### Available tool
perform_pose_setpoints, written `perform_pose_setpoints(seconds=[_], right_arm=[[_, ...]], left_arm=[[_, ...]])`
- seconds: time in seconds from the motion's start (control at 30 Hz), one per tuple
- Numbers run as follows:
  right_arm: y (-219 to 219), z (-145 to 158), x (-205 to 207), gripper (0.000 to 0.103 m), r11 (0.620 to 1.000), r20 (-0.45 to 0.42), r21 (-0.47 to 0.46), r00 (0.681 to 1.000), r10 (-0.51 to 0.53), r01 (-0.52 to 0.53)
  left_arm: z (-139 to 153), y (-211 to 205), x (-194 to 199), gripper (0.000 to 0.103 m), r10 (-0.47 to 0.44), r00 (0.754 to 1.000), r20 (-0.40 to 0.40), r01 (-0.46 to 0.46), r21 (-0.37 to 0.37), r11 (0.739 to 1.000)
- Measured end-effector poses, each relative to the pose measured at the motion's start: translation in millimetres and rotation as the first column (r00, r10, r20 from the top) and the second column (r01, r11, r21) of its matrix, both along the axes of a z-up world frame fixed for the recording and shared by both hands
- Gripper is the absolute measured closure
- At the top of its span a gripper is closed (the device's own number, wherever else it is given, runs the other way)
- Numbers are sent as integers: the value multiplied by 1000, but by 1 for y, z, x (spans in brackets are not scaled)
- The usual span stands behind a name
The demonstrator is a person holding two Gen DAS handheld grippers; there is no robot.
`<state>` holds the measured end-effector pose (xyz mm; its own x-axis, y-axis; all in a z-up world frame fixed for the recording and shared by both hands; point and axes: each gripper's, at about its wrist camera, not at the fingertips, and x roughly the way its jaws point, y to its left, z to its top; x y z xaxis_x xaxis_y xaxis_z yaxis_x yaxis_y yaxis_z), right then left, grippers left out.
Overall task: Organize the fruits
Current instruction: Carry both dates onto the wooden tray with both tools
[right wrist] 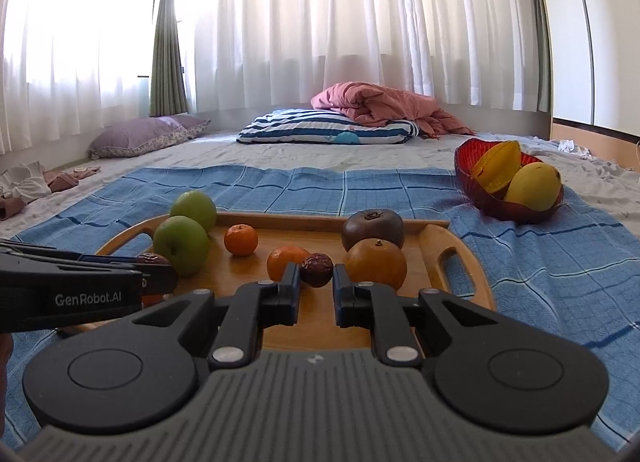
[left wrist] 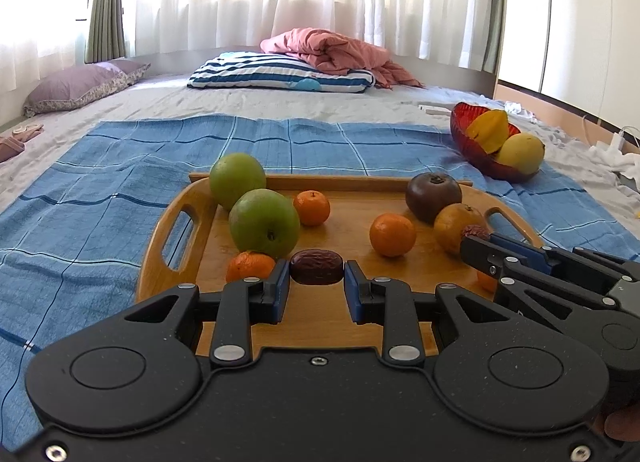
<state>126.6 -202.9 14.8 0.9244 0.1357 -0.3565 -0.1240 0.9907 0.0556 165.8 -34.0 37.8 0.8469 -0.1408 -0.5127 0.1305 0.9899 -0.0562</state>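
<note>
Above wooden tray [left wrist: 256, 326]: left gripper [left wrist: 317, 276] pinches 1 dark red date [left wrist: 316, 272]. Right gripper [right wrist: 316, 276] pinches 1 smaller date [right wrist: 317, 269]; 2 green apples [left wrist: 264, 222] on tray

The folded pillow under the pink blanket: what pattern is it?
Blue and white stripes on the pillow, clearest in the left wrist view.

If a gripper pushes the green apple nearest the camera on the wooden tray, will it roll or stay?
The near green apple is round and sits on the smooth wooden tray, so it would probably roll. It seems to touch the second green apple and a tangerine, which may stop it or get nudged. Its skin looks glossy, so it may be slippery.
</note>
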Motion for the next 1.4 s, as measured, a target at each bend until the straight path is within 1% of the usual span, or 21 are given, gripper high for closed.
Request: perform_pose_setpoints(seconds=[0.3, 0.4, 0.63, 1.03, 1.37, 1.4], right_arm=[[0, -8, 20, 83, 1000, -44, 12, 999, 16, -15], [-1, -9, 24, 83, 1000, -58, 12, 998, 22, -21], [1, -17, 33, 83, 1000, -123, 15, 992, 23, -22], [1, -20, 37, 83, 1000, -153, 14, 988, 16, -14], [2, -23, 39, 82, 1000, -176, 7, 984, 15, -14], [2, -22, 40, 78, 1000, -177, 8, 984, 16, -14]], left_arm=[[-12, -4, 24, 75, -5, 999, -51, 5, -8, 1000], [-15, -6, 28, 75, -9, 998, -56, 9, -2, 1000], [-23, -10, 36, 75, -11, 997, -73, 11, 10, 1000], [-32, -12, 43, 75, -17, 995, -95, 20, 23, 1000], [-33, -13, 45, 75, -15, 995, -94, 18, 33, 999], [-33, -13, 45, 75, -13, 995, -94, 16, 31, 999]])
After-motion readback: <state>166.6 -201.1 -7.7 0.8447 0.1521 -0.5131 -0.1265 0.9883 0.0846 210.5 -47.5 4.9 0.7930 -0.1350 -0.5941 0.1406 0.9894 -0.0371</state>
